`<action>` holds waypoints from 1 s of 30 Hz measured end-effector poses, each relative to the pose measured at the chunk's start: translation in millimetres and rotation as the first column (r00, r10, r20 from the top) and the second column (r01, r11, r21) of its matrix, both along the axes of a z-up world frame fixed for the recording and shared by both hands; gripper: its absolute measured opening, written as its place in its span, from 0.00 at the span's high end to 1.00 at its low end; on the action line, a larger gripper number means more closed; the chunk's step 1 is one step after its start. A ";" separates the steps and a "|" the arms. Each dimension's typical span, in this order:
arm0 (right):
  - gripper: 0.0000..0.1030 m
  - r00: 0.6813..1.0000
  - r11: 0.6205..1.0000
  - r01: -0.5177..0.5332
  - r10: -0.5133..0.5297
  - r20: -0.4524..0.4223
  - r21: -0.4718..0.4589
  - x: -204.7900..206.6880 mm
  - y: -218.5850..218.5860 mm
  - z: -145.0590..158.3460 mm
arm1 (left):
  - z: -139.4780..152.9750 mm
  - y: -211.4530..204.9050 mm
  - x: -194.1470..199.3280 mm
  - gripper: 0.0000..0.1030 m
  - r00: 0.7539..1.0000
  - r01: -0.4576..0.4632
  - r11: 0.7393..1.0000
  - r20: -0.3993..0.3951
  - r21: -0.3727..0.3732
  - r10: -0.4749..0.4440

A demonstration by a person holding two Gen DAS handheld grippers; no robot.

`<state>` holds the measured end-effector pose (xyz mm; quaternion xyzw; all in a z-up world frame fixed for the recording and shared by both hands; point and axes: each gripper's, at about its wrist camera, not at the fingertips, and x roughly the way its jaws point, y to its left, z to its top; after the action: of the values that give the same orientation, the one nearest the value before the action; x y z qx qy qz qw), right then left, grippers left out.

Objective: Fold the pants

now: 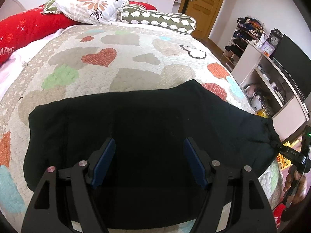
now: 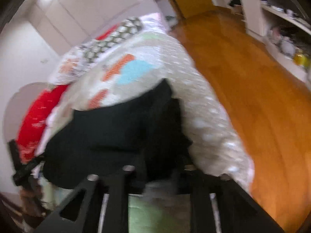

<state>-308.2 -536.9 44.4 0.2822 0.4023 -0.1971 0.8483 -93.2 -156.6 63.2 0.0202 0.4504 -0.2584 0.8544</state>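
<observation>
- Left wrist view: black pants (image 1: 147, 128) lie folded flat on a heart-patterned quilt (image 1: 101, 58) (pillows at the far end). The left gripper (image 1: 149, 161) hovers over them, blue pads (image 1: 103, 161) well apart, holding nothing.
- Right wrist view: blurred. The right gripper (image 2: 159, 176) meets the pants' (image 2: 116, 136) near edge; its opening and grip cannot be told.

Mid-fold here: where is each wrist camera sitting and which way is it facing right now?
Left wrist: on the left gripper, angled down over the black pants on the quilt, facing the pillows; its jaws stand open, and a hand shows at right.
Right wrist: blurred, at the pants' edge by the wooden floor; fingertips indistinct.
Shared: pants, quilt, pillows.
</observation>
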 end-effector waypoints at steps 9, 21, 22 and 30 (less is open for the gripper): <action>0.47 0.994 0.982 0.013 0.008 0.112 -0.188 12.9 -4.6 59.7 | 8.1 -9.1 14.3 0.30 1.000 0.013 1.000 0.012 -0.004 -0.013; 0.48 0.994 0.988 -0.103 0.100 -0.033 -0.113 73.4 -3.9 -7.3 | -9.1 -91.1 51.6 0.25 0.996 0.089 0.996 -0.018 -0.002 -0.089; 0.43 0.995 0.991 -0.094 0.092 -0.029 -0.096 73.8 -7.5 -11.9 | -15.6 -96.5 57.2 0.25 0.996 0.084 0.996 -0.030 0.010 -0.083; 0.37 0.997 0.993 -0.062 0.066 0.030 -0.100 58.0 -1.4 6.1 | -23.3 -100.5 57.4 0.22 0.997 0.080 0.995 -0.028 0.062 -0.079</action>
<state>-250.2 -538.3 50.4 0.2299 0.3867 -0.1848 0.8737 -35.7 -257.1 39.9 0.0619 0.4679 -0.2780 0.8366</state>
